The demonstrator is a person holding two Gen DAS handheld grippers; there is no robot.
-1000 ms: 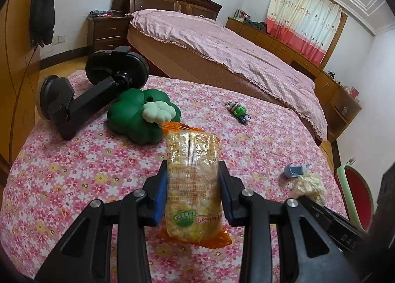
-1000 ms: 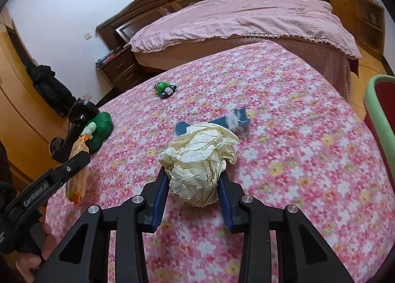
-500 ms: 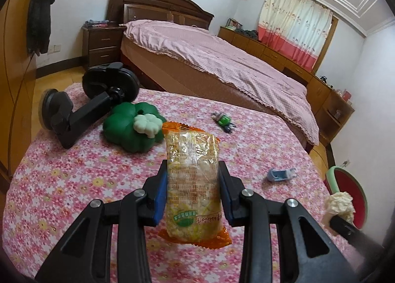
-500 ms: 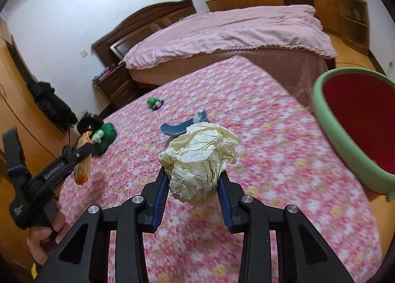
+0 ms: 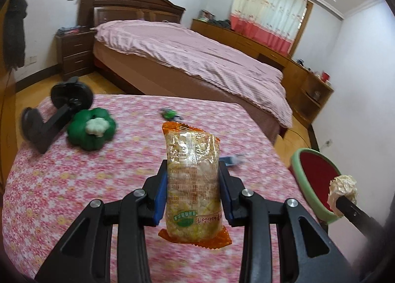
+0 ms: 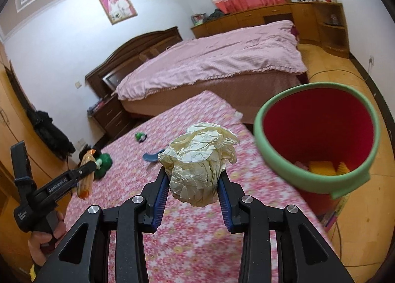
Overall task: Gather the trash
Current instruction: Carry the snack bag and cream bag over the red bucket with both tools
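Note:
My left gripper (image 5: 193,191) is shut on an orange-edged snack packet (image 5: 192,184), held upright above the flowered table (image 5: 74,184). My right gripper (image 6: 193,194) is shut on a crumpled ball of cream paper (image 6: 197,162), held above the table's right side. A red bin with a green rim (image 6: 318,140) stands just right of the table, close to the right gripper; some trash lies at its bottom. The bin (image 5: 316,179) and the paper ball (image 5: 343,191) also show at the right of the left wrist view. The left gripper (image 6: 85,174) with the packet shows at the left of the right wrist view.
On the table lie a green flower-shaped toy (image 5: 92,128), a black stand (image 5: 54,112), a small green toy car (image 5: 170,114) and a blue scrap (image 5: 230,159). A pink-covered bed (image 5: 197,61) stands behind the table, with wooden cabinets along the walls.
Both grippers have risen and moved right with their loads. The red bin has come into view and now stands close beside the right gripper.

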